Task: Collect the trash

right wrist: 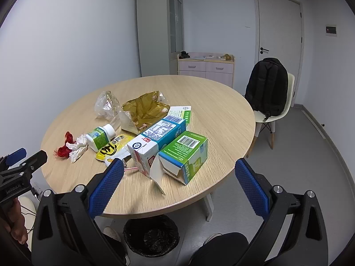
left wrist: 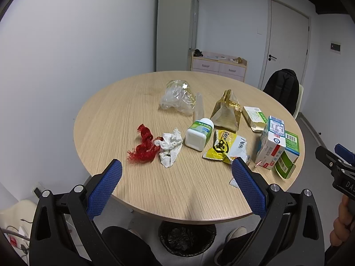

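Left gripper: your left gripper (left wrist: 176,173) hung above the near edge of the table with its blue-padded fingers (left wrist: 104,188) spread wide apart and nothing between them.
Right gripper: your right gripper (right wrist: 177,173) was likewise held with fingers (right wrist: 251,188) wide apart and empty, above the near right edge of the table.
Nearest to the left fingers: a crumpled white tissue (left wrist: 169,147) lay touching a twist of red mesh netting (left wrist: 144,147), both just beyond the fingertips.
Nearest to the right fingers: a blue-and-white milk carton (right wrist: 155,141) lay on its side with a pink straw (right wrist: 131,169) at its near end, and a green box (right wrist: 188,157) with an open flap lay against its right side.
Middle of the table: a white pill bottle (left wrist: 199,133) with a green label lay on its side next to a yellow snack wrapper (left wrist: 224,146).
Farther back: a gold foil bag (left wrist: 226,110), a crumpled clear plastic bag (left wrist: 177,97) and a small flat medicine box (left wrist: 255,117) lay on the wood.
Table: round, light wood (left wrist: 133,102).
Below the table: a black-lined trash bin (left wrist: 187,237) stood on the floor between your knees.
Room: a chair (right wrist: 274,110) carrying a black backpack (right wrist: 267,86) stood right of the table; a pink drawer unit (right wrist: 206,66) stood against the far wall.
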Motion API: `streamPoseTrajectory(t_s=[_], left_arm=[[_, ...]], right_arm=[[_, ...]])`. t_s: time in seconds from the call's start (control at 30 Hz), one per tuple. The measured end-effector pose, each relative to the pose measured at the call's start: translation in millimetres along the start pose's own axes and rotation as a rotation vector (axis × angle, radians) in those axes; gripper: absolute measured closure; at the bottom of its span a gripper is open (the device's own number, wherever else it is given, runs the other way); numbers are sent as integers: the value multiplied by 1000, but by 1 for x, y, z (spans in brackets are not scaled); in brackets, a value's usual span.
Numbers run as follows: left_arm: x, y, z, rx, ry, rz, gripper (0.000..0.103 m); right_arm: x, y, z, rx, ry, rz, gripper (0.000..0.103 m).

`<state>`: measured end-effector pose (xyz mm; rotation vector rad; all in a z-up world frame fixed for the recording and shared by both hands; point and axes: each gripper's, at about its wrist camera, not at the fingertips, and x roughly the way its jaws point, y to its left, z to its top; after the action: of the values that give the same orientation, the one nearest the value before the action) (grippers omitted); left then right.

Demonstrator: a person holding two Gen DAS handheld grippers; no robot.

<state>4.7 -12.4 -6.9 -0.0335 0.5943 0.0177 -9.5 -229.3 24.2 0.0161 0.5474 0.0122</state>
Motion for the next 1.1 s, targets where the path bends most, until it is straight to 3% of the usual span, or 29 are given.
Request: streamPoseTrajectory(t_s=[1.1], left_arm=[[0,2,0,-1,5,-7,6]], right_arm=[[0,2,1,2,2,4,7]])
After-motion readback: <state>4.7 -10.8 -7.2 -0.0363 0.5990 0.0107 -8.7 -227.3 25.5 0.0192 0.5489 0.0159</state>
